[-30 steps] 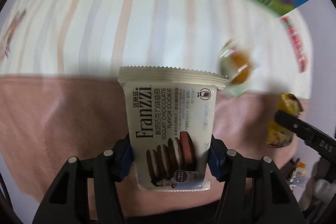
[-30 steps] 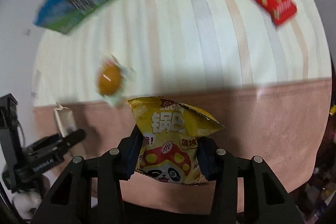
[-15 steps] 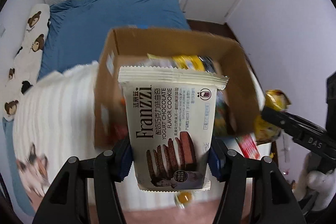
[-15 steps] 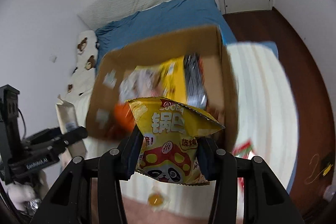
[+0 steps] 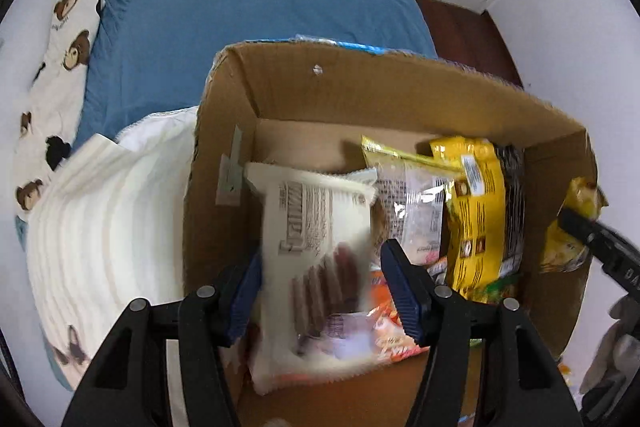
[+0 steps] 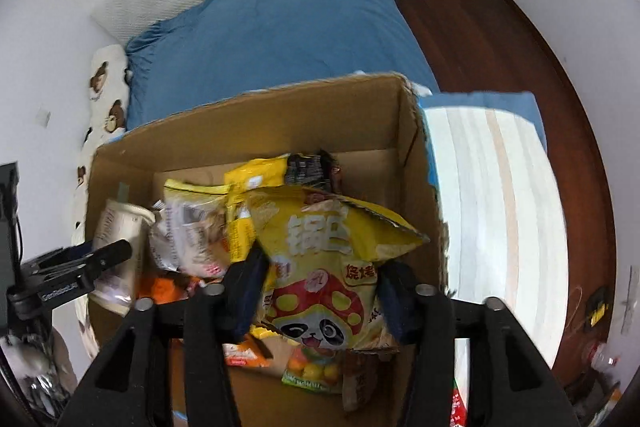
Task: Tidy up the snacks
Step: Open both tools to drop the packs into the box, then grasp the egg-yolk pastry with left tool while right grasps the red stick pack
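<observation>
An open cardboard box [image 5: 400, 87] [image 6: 248, 131] stands on the bed and holds several snack packs. My left gripper [image 5: 320, 291] hangs over its left part. Its jaws have spread, and the white Franzzi cookie pack [image 5: 316, 259] is blurred and tilted between them, slipping down into the box. My right gripper [image 6: 320, 291] is over the box's right part, shut on the yellow panda snack bag [image 6: 328, 267]. That bag also shows at the right edge of the left wrist view [image 5: 572, 227]. The left gripper and cookie pack show at the left of the right wrist view [image 6: 112, 239].
A yellow pack [image 5: 476, 211], a clear-windowed pack [image 5: 408, 195] and orange packs [image 5: 384, 327] lie in the box. A striped white blanket [image 6: 492, 211] and a blue sheet [image 5: 248, 19] cover the bed. A bear-print pillow [image 5: 60, 39] is at left. Wooden floor [image 6: 520, 39] is at right.
Both grippers swung up from the blanket to above the box. The left jaws opened and the cookie pack is dropping. The right gripper still holds its bag.
</observation>
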Available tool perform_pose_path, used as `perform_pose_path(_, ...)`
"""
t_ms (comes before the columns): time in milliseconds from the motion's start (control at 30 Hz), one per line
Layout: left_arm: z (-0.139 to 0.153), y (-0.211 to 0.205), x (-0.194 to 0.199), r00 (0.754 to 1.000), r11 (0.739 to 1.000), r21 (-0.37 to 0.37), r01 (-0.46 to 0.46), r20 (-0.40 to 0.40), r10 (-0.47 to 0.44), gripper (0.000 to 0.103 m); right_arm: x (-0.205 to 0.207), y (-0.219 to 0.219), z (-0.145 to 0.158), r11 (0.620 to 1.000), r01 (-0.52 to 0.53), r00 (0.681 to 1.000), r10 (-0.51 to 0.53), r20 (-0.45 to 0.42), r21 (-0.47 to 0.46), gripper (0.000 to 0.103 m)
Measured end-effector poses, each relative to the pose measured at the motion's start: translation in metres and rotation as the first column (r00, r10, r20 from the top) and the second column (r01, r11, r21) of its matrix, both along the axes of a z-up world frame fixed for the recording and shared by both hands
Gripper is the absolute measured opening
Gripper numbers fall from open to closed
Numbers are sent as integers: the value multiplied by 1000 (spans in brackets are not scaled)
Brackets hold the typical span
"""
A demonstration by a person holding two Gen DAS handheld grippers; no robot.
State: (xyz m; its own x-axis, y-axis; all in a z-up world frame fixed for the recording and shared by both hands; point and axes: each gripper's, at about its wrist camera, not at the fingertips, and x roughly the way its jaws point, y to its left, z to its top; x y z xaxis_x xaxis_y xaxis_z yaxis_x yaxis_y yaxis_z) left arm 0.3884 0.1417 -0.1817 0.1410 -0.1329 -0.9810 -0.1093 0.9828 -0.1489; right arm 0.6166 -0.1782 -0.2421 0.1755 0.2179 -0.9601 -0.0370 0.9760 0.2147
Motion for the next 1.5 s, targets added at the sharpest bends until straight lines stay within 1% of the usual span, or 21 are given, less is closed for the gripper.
perform_pose_path(33,-1,1,1,1000,1000,-7,-5,6,5,75,2,-2,-4,1000,8,1000,-8,-14,17,78)
perform_pose_path(100,-1,3,3,1000,999,-26,-22,12,22,90,2,0,-4,1000,-2,1000,3,-19,20,84)
perform_pose_path(167,-1,4,5,999,999,-36,-31,21,32,92,0,4,-2,1000,-18,1000,18,-16,2,87)
perform_pose_path(233,1,2,4,999,999,-30,-35,21,36,95,-3,8,-3,1000,-26,999,26,-22,-5,92)
perform_pose_path(400,4,-2,-2,999,999,-28,-26,46,28,95,-10,13,2,999,-35,999,35,-4,-40,97)
perform_pose_path(467,8,-5,-7,998,1000,-12,-18,66,19,95,-14,15,6,997,-40,999,41,12,-62,97)
perform_pose_path(533,13,-9,-14,995,1000,23,-10,96,8,95,-22,16,11,995,-42,998,45,37,-94,97)
perform_pose_path(667,23,-17,-30,990,998,60,2,142,-11,95,-41,17,16,991,-34,997,43,68,-127,97)
perform_pose_path(867,39,-27,-64,976,995,97,0,216,-21,95,-78,17,24,992,-18,992,33,118,-126,97)
perform_pose_path(933,46,-31,-78,968,993,120,-5,251,-25,95,-92,17,30,993,-18,990,35,138,-119,97)
perform_pose_path(1000,54,-34,-90,958,991,132,-15,285,-24,95,-105,20,38,991,-21,984,44,170,-132,97)
perform_pose_path(1200,81,-40,-129,930,992,124,-31,367,-17,95,-148,18,73,992,1,961,33,273,-125,97)
perform_pose_path(1333,99,-45,-157,909,992,125,-32,416,-23,95,-175,16,96,993,5,947,33,319,-118,97)
perform_pose_path(1500,118,-52,-186,888,991,133,-25,457,-39,95,-205,13,119,993,4,932,38,360,-115,97)
